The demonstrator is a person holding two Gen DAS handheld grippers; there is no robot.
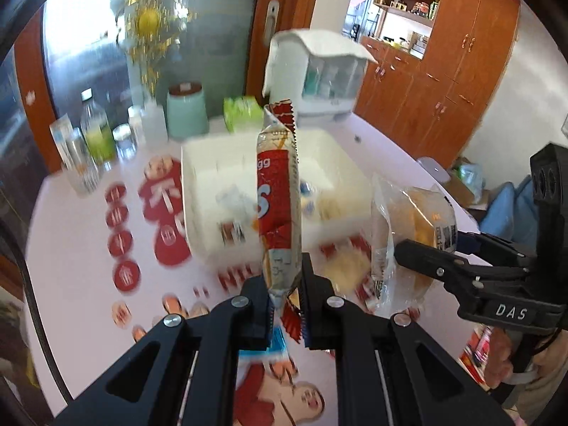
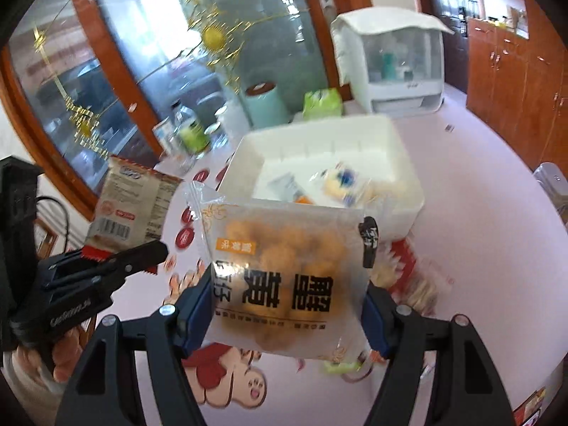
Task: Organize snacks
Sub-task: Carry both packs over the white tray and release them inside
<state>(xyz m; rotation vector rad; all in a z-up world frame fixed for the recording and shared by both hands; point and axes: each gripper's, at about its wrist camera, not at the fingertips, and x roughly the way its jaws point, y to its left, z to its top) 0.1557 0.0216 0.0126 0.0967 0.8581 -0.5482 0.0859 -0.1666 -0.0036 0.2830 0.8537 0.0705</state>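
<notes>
Broadly, the pale bench [image 2: 479, 184] with its red cartoon print carries a white bin [image 2: 408, 191] holding a few wrapped snacks. A white lidded cabinet [image 2: 390, 60] stands behind the bin, beside a mint canister [image 2: 266, 106] and a green tissue pack [image 2: 321, 103]. The right gripper [image 2: 287, 305] has its jaws clamped on the sides of a clear bag of golden puffs [image 2: 284, 269], held above the bench just before the bin. The left gripper [image 1: 285, 307] has its jaws clenched tight on the lower end of a slim red-and-white snack packet [image 1: 278, 198], which stands upright in front of the bin.
</notes>
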